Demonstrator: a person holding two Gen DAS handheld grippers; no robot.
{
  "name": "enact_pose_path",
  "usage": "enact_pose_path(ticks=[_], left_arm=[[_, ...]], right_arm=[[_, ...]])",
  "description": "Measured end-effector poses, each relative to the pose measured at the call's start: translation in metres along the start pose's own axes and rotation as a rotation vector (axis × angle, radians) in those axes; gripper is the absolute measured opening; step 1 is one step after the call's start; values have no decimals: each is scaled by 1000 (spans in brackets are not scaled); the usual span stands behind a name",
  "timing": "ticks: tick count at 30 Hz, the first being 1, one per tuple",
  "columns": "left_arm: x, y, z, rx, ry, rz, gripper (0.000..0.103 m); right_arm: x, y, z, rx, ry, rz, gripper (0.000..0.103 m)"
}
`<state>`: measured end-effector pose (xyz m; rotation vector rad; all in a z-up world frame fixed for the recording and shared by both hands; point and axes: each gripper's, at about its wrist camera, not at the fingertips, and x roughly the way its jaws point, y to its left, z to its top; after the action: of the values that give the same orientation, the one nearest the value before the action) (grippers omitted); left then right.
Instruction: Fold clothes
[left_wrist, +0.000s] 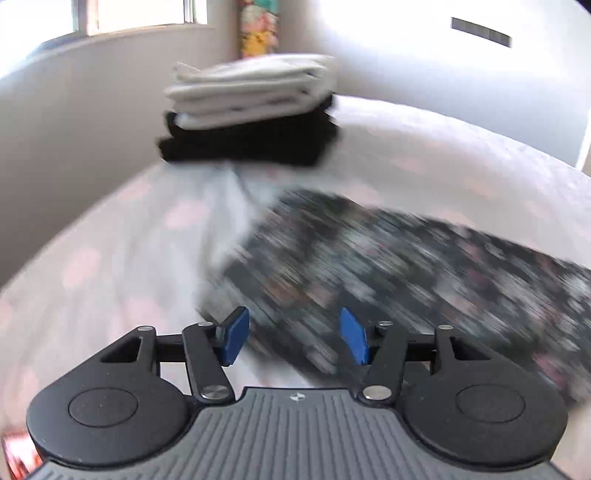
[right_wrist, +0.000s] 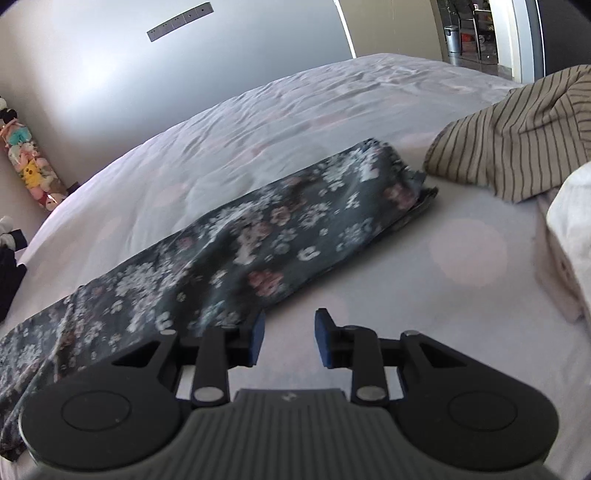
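Both tongs gape, empty: left tongs (left_wrist: 293, 336) and right tongs (right_wrist: 288, 338) over floral garment (right_wrist: 258, 236). Folded stack (left_wrist: 251, 110) ahead of left; striped garment (right_wrist: 517, 140) right of right tongs.

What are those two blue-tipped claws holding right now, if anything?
Nothing. The left gripper and the right gripper are both open and empty, above the long floral garment on the bed.
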<state>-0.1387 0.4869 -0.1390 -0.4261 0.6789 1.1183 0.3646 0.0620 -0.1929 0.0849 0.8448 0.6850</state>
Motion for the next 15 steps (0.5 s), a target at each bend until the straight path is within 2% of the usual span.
enact_pose_path(ticks=[3, 7, 10, 13, 14, 15], left_arm=[[31, 15, 32, 36, 5, -28, 70], [73, 33, 74, 79, 16, -66, 70], [105, 30, 89, 88, 41, -83, 70], [111, 19, 90, 140, 28, -68, 66], [113, 16, 90, 157, 24, -63, 56], [115, 12, 90, 174, 19, -59, 41]], right_arm=[[-1, 22, -16, 1, 17, 44, 37], [2, 45, -32, -37, 21, 37, 38], [6, 51, -38, 5, 4, 17, 38], [11, 53, -45, 45, -17, 0, 38], [13, 55, -48, 42, -15, -5, 38], [13, 57, -50, 28, -17, -8, 39]])
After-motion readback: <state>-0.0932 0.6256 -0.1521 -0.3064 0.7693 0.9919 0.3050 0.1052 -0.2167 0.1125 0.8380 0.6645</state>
